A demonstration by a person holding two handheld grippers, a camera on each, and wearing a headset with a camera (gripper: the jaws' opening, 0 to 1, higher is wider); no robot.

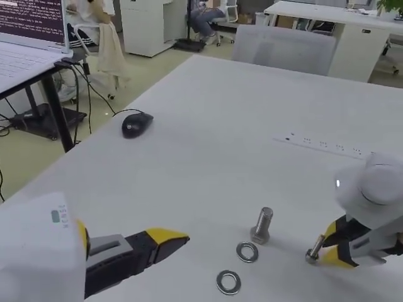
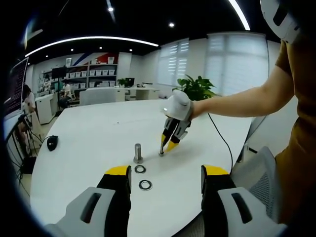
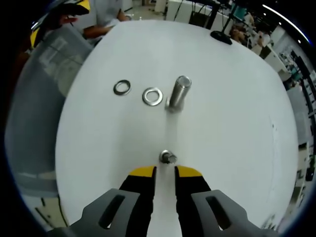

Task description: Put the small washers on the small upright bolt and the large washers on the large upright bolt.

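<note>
Step in hand looks like standing the small bolt (image 3: 168, 157) up, lower centre of the right gripper view. Your right hand-held gripper (image 3: 165, 172) seems pinched on it at the tips, with the bolt tilted on the tabletop (image 1: 208, 138). Left hand-held gripper (image 2: 166, 174) has its jaws wide apart, empty. Large bolt (image 1: 263, 224) is upright, with two washers (image 1: 247, 251) loose just below it in frame. Next: straighten the small bolt, let go cleanly, then reach for a washer.

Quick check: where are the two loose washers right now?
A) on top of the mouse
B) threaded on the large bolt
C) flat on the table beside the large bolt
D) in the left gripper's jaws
C: the far washer and near washer both lie flat on the table beside the upright large bolt, whose shaft is bare.
</note>
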